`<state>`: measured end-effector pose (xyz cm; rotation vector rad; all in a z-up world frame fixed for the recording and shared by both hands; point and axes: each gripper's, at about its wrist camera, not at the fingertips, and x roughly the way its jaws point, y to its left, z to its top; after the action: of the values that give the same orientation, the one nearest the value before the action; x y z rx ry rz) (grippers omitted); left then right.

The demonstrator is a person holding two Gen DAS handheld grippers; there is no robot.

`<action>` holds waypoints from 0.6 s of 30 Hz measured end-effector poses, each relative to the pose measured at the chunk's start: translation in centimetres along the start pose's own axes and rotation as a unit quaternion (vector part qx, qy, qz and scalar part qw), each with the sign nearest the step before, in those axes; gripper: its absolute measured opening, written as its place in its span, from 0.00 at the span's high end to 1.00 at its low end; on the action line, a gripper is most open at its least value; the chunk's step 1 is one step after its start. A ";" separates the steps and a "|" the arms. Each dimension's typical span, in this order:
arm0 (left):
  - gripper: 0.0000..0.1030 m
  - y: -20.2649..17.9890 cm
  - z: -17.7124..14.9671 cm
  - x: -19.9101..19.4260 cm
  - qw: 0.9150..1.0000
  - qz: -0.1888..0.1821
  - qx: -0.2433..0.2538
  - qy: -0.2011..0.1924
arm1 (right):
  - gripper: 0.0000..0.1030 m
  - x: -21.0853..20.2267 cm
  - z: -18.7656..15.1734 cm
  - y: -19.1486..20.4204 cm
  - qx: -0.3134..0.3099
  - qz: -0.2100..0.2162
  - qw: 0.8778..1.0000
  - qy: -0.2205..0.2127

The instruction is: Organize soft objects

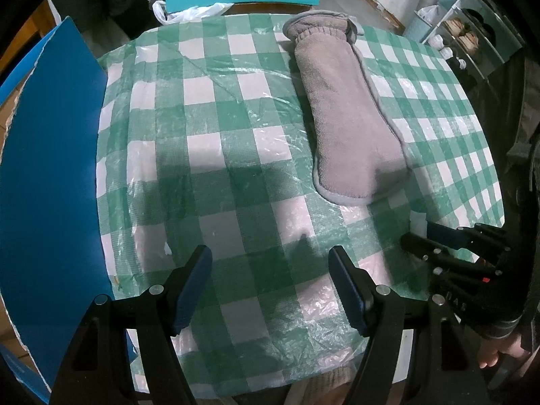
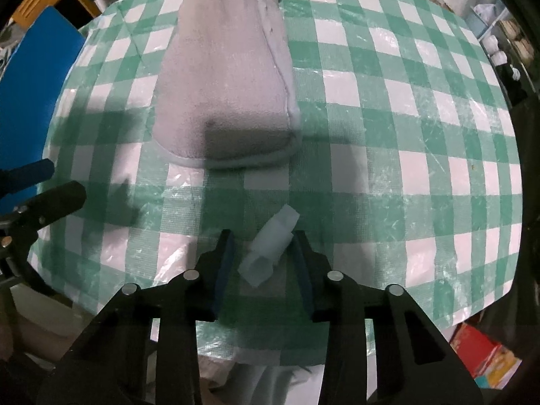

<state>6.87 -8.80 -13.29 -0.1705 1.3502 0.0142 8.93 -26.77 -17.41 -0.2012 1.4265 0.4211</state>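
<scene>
Two black grippers hang over one table with a green and white checked cloth [image 1: 216, 108]. Near the front edge, the right gripper [image 2: 261, 253] has one small pale, see-through lump [image 2: 268, 249] between its blue pads. The lump touches the pad on the right side, but a gap shows at the other pad, so I cannot tell if it is pinched. The left gripper [image 1: 270, 280] has its fingers spread wide with only cloth between them. One soft grey mitt [image 1: 347, 114] lies flat farther back on the table, apart from both grippers. One blue board [image 1: 50, 175] stands at the left edge.
</scene>
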 end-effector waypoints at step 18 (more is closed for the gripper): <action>0.29 -0.3 1.3 0.4 1.000 -0.020 -0.023 -0.001 | 0.85 -2.4 1.5 -2.0 0.007 0.029 0.998 -0.050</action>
<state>8.23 -8.97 -13.39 -0.2363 1.3452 0.0123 10.91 -28.37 -15.02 -0.1267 1.3388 0.4625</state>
